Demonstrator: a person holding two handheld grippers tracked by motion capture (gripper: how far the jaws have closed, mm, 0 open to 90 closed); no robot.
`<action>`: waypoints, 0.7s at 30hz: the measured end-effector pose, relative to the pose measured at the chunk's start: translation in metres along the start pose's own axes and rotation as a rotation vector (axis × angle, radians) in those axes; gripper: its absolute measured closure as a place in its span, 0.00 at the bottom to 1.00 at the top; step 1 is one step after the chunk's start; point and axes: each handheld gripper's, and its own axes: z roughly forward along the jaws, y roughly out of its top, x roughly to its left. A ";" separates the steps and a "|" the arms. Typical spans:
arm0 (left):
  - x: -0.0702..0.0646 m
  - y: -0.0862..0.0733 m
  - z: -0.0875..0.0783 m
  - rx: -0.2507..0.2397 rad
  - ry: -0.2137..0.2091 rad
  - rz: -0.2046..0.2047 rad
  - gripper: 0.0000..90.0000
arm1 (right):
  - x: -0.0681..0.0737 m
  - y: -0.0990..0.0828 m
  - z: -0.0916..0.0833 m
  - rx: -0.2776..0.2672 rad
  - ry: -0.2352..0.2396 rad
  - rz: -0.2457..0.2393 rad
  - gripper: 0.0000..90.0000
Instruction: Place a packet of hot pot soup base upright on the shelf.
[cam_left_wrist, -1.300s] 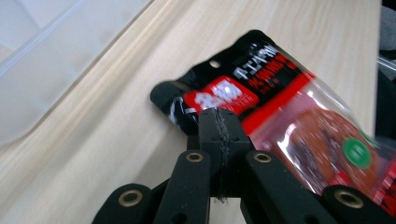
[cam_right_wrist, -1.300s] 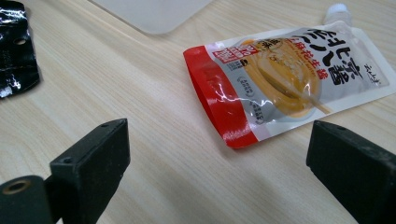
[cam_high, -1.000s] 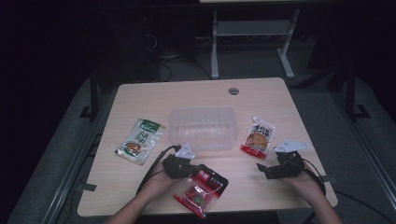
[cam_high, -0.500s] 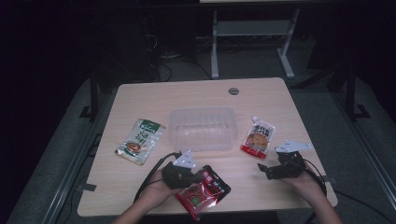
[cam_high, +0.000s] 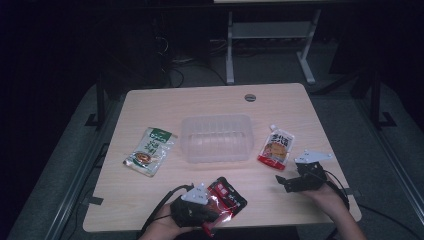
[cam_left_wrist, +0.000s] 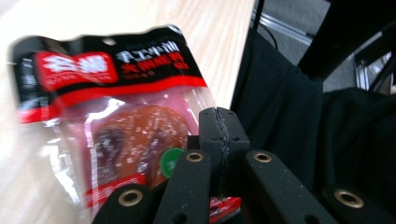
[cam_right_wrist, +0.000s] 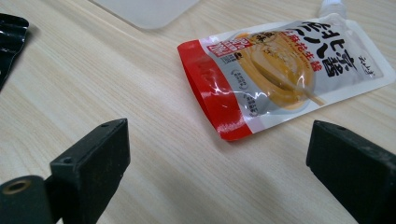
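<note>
A red-and-black snack packet (cam_high: 228, 196) lies tilted at the table's front edge, and my left gripper (cam_high: 214, 214) is shut on its near end. In the left gripper view the jaws press together on the packet's lower corner (cam_left_wrist: 116, 116), left gripper (cam_left_wrist: 218, 133). My right gripper (cam_high: 283, 182) rests at the front right, open and holding nothing. Just beyond its wide jaws lies a red-and-white spouted pouch (cam_right_wrist: 280, 70), right gripper (cam_right_wrist: 219, 140). That pouch (cam_high: 276, 147) sits to the right of a clear plastic container (cam_high: 216, 137).
A green pouch (cam_high: 149, 151) lies left of the container. The wooden table (cam_high: 150, 105) has a round cable hole (cam_high: 250, 97) near its far edge. A dark floor, cables and a white frame surround the table.
My left gripper has pulled back toward the table's front edge with the red-and-black packet, which has swung round to its right. The right gripper has stayed put.
</note>
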 end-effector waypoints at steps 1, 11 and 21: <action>0.000 0.000 0.000 0.000 0.000 0.000 1.00 | 0.000 0.000 0.000 -0.003 0.000 0.000 0.06; 0.009 -0.002 0.002 0.027 0.034 -0.012 1.00 | 0.000 -0.001 0.000 0.003 0.003 0.005 0.06; 0.025 -0.003 -0.003 0.009 0.073 -0.036 1.00 | -0.001 -0.001 0.001 0.001 0.005 0.005 0.06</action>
